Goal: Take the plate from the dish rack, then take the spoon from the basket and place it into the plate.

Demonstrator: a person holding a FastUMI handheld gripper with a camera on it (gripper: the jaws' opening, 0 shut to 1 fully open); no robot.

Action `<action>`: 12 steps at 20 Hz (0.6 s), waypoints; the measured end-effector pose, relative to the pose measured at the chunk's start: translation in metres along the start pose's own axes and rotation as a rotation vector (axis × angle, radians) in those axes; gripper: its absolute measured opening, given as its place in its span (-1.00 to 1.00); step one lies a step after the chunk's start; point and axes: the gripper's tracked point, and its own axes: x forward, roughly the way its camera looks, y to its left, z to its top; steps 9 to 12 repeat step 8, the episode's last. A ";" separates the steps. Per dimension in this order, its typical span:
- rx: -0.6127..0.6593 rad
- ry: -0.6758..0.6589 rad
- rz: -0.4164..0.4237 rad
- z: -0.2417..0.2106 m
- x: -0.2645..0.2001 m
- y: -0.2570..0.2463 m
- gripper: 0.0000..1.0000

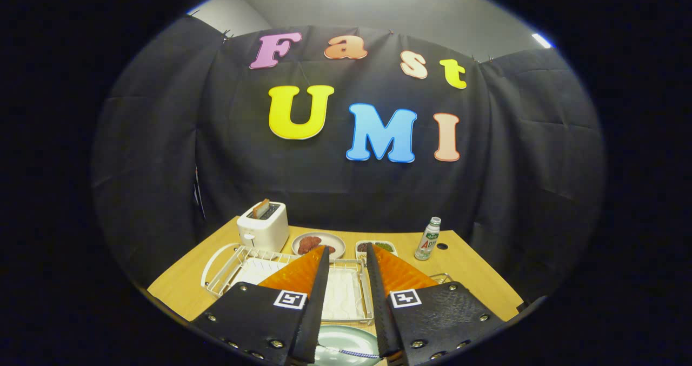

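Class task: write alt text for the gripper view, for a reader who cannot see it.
The gripper hangs open above a wooden table, jaws empty; between them, close below, a pale green plate holds a spoon. Just ahead lies a white dish rack; beyond it stand a toaster, two food dishes and a bottle.

The gripper [346,252] has two fingers [303,279] with orange wedge-shaped tips and dark inner edges. Each sits on a black textured plate studded with silver screws and carries a small square black-and-white marker. They stand apart.
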 end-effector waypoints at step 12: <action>0.033 -0.069 -0.059 0.042 0.003 -0.049 -0.17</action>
